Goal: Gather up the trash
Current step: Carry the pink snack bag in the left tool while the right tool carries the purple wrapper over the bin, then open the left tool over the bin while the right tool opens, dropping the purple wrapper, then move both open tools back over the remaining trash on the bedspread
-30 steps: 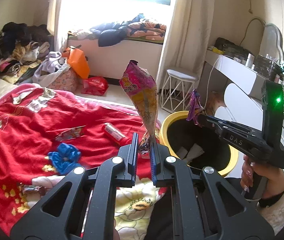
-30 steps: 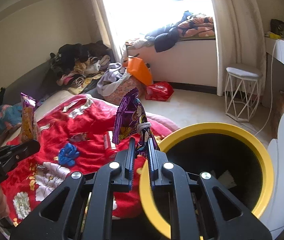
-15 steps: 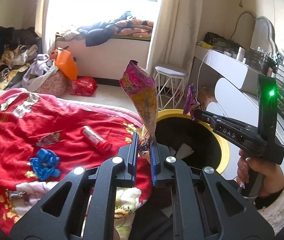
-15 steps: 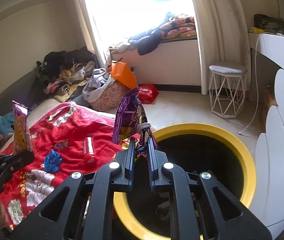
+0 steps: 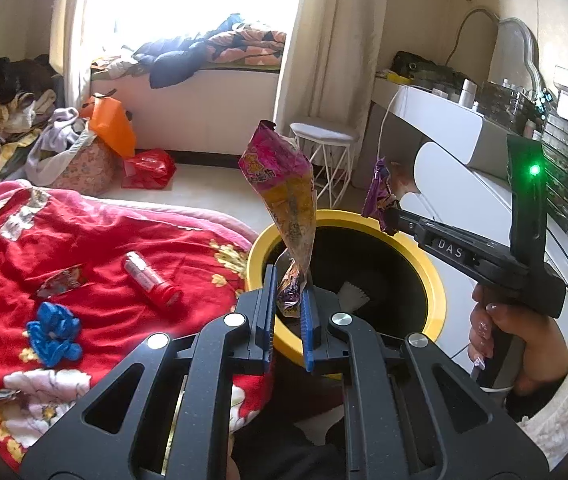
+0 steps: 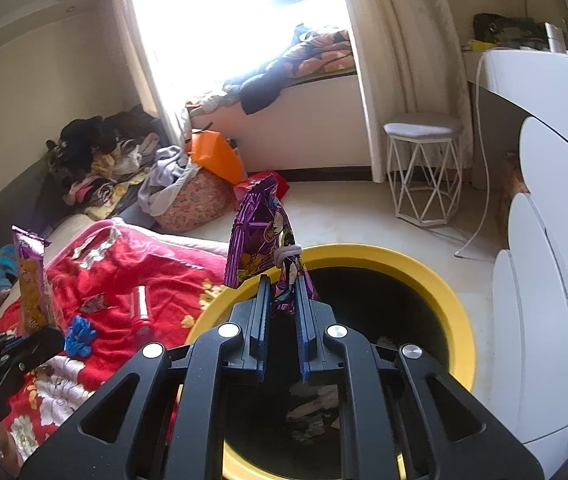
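Crinkly foil bags are being carried upright for dropping: left gripper [image 5: 288, 312] is pinching a pink snack bag [image 5: 284, 188], right gripper [image 6: 284, 312] is clamping a purple wrapper [image 6: 262, 232], both hovering over the yellow-rimmed bin [image 6: 435, 280].

Left gripper [image 5: 288, 312]: 2 fingers nearly closed, clamping, level.
Right gripper [image 6: 282, 312]: nearly closed, clamping, held by right hand [image 5: 515, 344].

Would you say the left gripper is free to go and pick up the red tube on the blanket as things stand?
Probably not yet. The left gripper is shut on the pink and yellow snack bag, held over the yellow bin. The red tube lies uncovered on the red blanket, so the way itself looks free.
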A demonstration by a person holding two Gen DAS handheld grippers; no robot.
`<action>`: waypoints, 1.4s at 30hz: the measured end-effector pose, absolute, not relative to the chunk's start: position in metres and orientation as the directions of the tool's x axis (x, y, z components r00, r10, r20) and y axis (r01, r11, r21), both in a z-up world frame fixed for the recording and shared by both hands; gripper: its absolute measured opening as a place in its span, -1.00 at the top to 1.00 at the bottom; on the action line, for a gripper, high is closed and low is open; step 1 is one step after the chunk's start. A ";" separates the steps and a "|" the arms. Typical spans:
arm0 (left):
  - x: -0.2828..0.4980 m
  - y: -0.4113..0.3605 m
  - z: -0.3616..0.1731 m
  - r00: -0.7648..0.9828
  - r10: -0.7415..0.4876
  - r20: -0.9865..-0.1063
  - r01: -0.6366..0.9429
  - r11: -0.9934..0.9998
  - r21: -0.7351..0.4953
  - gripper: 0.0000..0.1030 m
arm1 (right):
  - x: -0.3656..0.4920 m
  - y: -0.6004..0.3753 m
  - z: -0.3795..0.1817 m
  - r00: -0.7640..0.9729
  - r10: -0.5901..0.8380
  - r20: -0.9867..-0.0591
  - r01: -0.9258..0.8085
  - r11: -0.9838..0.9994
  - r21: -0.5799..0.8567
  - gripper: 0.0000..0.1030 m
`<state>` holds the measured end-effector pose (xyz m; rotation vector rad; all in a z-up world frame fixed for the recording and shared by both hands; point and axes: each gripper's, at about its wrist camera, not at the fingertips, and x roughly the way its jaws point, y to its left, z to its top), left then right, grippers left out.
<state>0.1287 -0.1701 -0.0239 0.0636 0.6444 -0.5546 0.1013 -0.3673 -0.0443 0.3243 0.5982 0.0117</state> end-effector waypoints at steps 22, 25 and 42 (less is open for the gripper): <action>0.163 -0.222 -0.075 0.536 -0.508 -0.674 0.541 0.820 -0.187 0.86 | 0.111 -0.413 -0.083 0.779 0.061 -0.625 0.204 0.917 0.344 0.77; 0.167 -0.227 -0.081 0.518 -0.511 -0.686 0.538 0.818 -0.203 0.86 | 0.112 -0.414 -0.087 0.768 0.078 -0.635 0.199 0.914 0.353 0.77; 0.173 -0.217 -0.080 0.527 -0.530 -0.665 0.483 0.830 -0.279 -0.44 | 0.114 -0.422 -0.092 0.765 0.132 -0.631 0.183 0.894 0.408 0.12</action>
